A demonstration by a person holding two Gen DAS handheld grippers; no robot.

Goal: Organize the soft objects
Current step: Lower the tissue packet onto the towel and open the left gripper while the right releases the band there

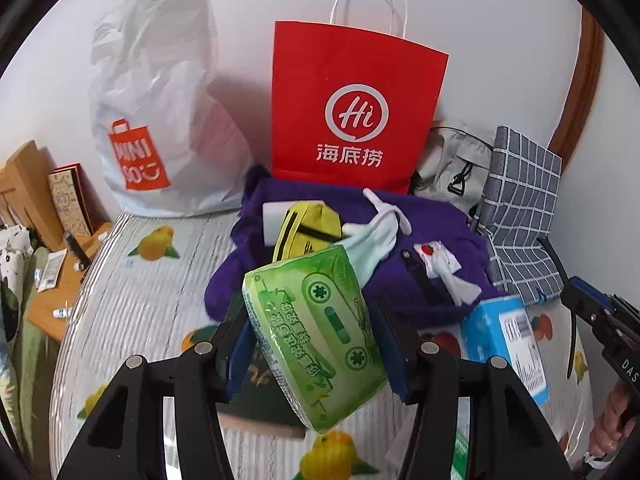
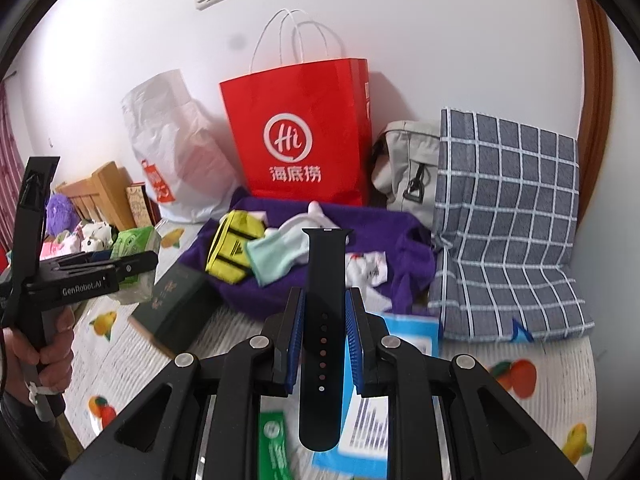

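A green tissue pack (image 1: 316,336) is clamped, tilted, in the left gripper (image 1: 312,344) above the fruit-print table (image 1: 132,292), while a black watch strap (image 2: 324,320) is pinched upright by the right gripper (image 2: 324,336) before the purple cloth (image 2: 360,224).

Your table (image 1: 132,292) had that fruit-print cover; past your tongs sat a purple sweater (image 1: 436,240), red bag (image 1: 352,108), white bag (image 1: 160,128), checked cushion (image 2: 508,232).

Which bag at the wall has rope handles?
The red paper bag, standing upright between the white plastic bag and the grey pouch; only it shows white rope handles.
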